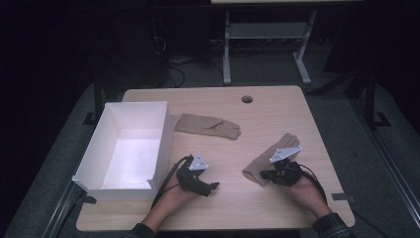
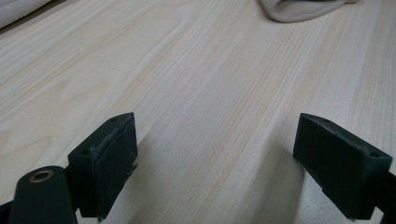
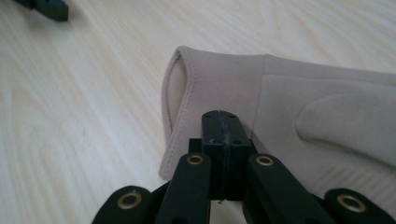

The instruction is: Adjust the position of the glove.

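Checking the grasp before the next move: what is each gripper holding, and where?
Right gripper pinches the near glove by its cuff edge. Left gripper is open, empty.

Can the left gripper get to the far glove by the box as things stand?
Probably yes. The left gripper is open and holds nothing, and bare table lies between it and the far glove. The white box stands off to its side, and the right gripper is on the near glove.

My high view looks forward and down over the whole table (image 1: 277,106) from my side. My left gripper view skims low along bare wood toward a glove (image 2: 303,9) at its far edge; my right gripper view sits close over that same glove (image 3: 280,102), also seen from above (image 1: 267,161).
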The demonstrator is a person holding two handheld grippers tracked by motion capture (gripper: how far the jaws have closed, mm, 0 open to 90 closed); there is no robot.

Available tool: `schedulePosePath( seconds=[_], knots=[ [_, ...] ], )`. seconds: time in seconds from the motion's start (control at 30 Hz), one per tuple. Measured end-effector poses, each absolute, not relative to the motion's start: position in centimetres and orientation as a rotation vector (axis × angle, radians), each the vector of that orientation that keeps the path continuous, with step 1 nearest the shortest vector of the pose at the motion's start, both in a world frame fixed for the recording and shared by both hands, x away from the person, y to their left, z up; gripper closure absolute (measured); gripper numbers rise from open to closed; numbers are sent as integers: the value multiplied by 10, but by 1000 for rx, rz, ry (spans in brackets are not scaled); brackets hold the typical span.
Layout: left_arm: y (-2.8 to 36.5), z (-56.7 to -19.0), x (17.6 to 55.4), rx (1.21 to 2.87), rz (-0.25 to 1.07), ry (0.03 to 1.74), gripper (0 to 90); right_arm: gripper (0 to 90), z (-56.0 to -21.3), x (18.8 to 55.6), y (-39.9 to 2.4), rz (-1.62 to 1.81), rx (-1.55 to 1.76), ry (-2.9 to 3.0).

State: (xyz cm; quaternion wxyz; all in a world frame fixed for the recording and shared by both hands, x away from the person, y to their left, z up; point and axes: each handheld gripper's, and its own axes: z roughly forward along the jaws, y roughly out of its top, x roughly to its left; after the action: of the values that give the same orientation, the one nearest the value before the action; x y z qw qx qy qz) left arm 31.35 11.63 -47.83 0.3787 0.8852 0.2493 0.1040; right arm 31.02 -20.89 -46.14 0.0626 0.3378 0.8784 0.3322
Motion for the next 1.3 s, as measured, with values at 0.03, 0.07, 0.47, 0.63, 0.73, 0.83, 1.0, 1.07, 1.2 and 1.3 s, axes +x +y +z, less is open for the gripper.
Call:
schedulePosePath(
  seconds=[0.03,0.07,0.47,0.63,0.73,0.83,1.0,1.07,1.2,1.3],
  knots=[
    [117,-478,314,2265,273,628,130,899,-462,308,-212,1007,1020,2654],
    [117,-478,314,2265,272,630,130,899,-462,306,-214,1010,1026,2651],
    [116,-478,313,2257,264,642,130,899,-460,281,-247,989,1074,2642],
    [116,-478,313,2256,261,644,130,899,-456,278,-256,1011,1088,2618],
    [116,-478,314,2262,266,639,129,899,-448,289,-256,1026,1101,2563],
    [116,-478,314,2263,269,635,130,899,-444,306,-256,1048,1132,2509],
    [116,-478,314,2263,268,637,130,899,-443,330,-254,1043,1158,2450],
    [116,-478,314,2264,269,636,129,899,-443,340,-254,1041,1179,2423],
    [116,-478,314,2265,266,639,130,899,-448,360,-255,1032,1207,2401],
    [116,-478,314,2265,267,638,130,899,-452,371,-255,1014,1229,2389]
  ],
)
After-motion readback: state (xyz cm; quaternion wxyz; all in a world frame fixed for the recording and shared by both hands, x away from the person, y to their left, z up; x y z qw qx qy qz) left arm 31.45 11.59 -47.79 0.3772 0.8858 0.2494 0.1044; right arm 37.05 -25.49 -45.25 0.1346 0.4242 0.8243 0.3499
